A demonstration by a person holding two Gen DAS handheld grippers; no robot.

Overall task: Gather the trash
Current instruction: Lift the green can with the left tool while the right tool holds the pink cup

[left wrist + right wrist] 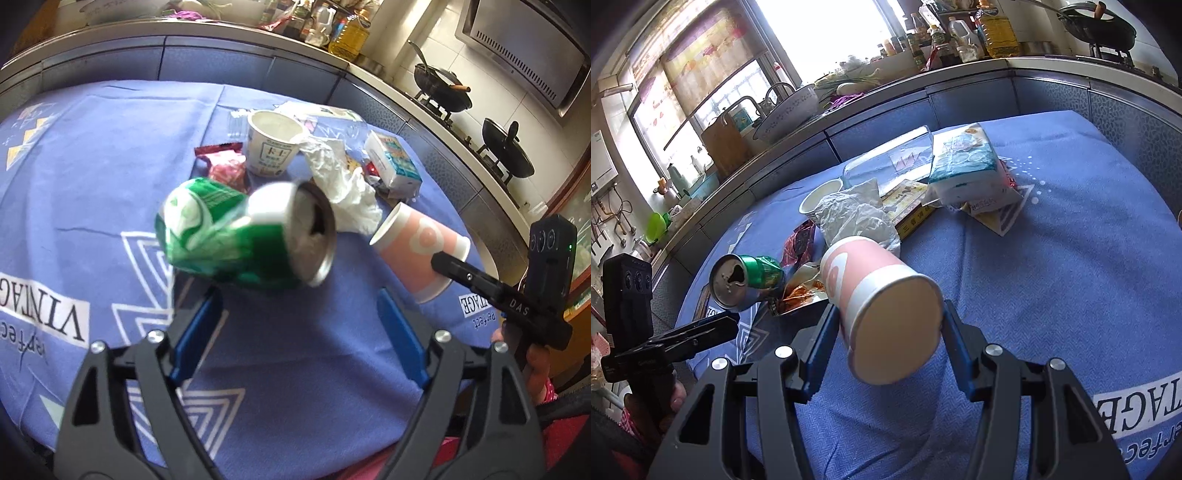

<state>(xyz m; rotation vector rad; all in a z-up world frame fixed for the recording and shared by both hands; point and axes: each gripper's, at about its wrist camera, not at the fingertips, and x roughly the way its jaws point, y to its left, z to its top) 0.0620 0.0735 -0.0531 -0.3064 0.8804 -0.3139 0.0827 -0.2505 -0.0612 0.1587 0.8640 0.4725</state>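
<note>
a blue printed tablecloth (110,177) covers the table, and the litter sits bunched toward its far side. a white yogurt cup (271,146) stands upright there, with a dark red snack wrapper (225,166) just beside it and a crumpled white tissue (345,184) spilling down on its other side. behind the tissue lies a small white and teal carton (393,164), and a clear plastic piece (886,162) lies flat near the far edge. from the right wrist view a tissue pack (964,162) rests on top of flat printed packaging (908,210), and an opened foil wrapper with orange smears (799,293) lies close to the can. past the table runs a counter (229,33) crowded with bottles, including a yellow oil bottle (349,37), and two dark woks (443,88) sit on the stove. the crushed green can (236,236) lies on its side, blurred, its open top facing right, just ahead of the left gripper (299,332); the blue pads (197,336) stand wide apart and do not touch it, so the can is free on the cloth. the left gripper points steeply down at the table. the right gripper (886,343) is also angled downward, and its pads press on either side of the pink paper cup (882,306), which is held tipped on its side with the base toward the camera and its mouth toward the tissue. part of a hand (670,398) wraps the left gripper's handle at the lower left of the right wrist view.
</note>
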